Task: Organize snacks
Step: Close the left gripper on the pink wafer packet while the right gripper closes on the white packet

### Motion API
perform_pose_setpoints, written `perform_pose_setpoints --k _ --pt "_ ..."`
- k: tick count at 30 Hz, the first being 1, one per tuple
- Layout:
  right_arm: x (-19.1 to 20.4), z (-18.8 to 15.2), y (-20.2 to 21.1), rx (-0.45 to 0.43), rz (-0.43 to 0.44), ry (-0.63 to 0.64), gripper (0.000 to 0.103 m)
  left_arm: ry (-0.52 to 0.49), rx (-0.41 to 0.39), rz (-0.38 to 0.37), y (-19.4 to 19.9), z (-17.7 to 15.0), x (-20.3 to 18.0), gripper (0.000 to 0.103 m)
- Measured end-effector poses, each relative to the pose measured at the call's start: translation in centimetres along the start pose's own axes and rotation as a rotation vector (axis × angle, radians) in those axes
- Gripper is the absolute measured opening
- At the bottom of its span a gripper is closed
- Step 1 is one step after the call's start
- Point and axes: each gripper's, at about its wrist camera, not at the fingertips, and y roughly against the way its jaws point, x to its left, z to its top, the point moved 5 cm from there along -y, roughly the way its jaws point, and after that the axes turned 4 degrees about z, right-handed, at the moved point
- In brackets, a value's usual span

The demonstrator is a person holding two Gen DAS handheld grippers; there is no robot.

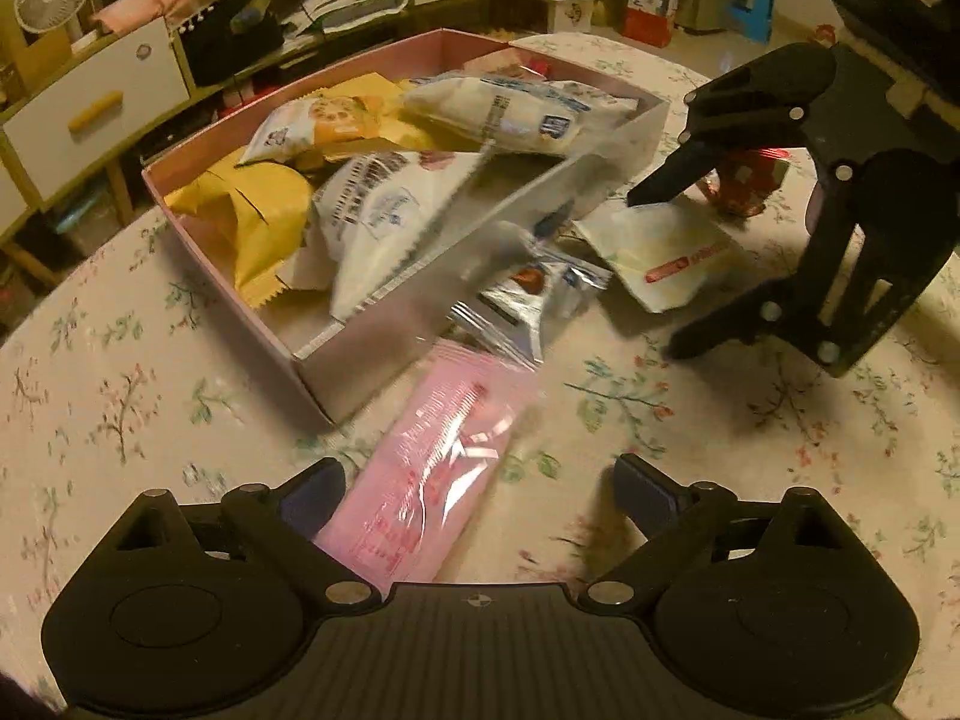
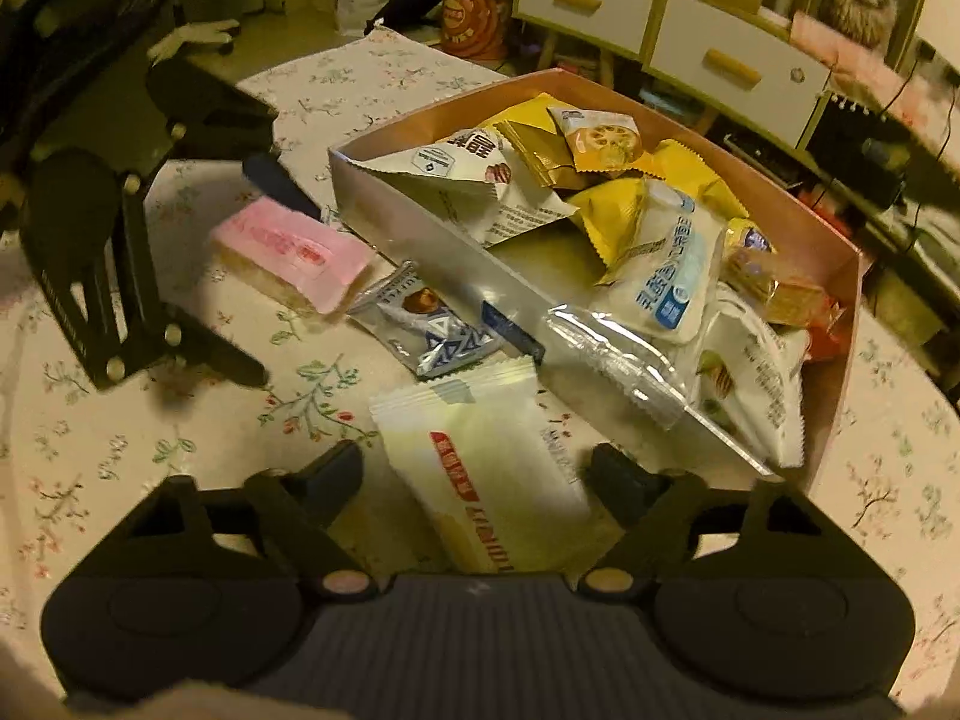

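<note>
Box (image 2: 420,228): mostly filled. Left outside: pink packet (image 1: 432,468) between wide left gripper (image 1: 480,483); white packet (image 2: 486,468) between narrower, untouching right gripper (image 2: 477,471); silver packet (image 2: 426,324) (untouched).

box (image 2: 834,372) on table (image 2: 120,462) | packets (image 2: 666,276) in box | wafer packet (image 2: 480,468) beside box

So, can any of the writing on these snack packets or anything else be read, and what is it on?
"乳酸菌": opening of the blue print on the white packet in the box, as far as I can tell; the rest is blurred.
Cream packet: red label, brown letters, too blurred to read.
Silver packet, pink packet: print too small.
Orange bag behind: logo unreadable.
</note>
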Motion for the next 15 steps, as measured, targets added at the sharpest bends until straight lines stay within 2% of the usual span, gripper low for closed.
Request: perform_pose_setpoints --k 4,9,15 --pt "0.6 -0.4 0.5 -0.018 -0.002 -0.029 0.06 0.007 0.003 0.03 0.6 -0.4 -2.2 0.092" --pt "1.6 -0.6 0.9 -0.024 -0.024 -0.035 0.05 0.041 0.008 0.093 1.4 -0.8 -3.7 0.09" --pt "2.8 -1.4 1.5 -0.01 -0.043 -0.052 0.047 0.152 0.01 0.151 1.8 -1.1 -3.9 0.089"
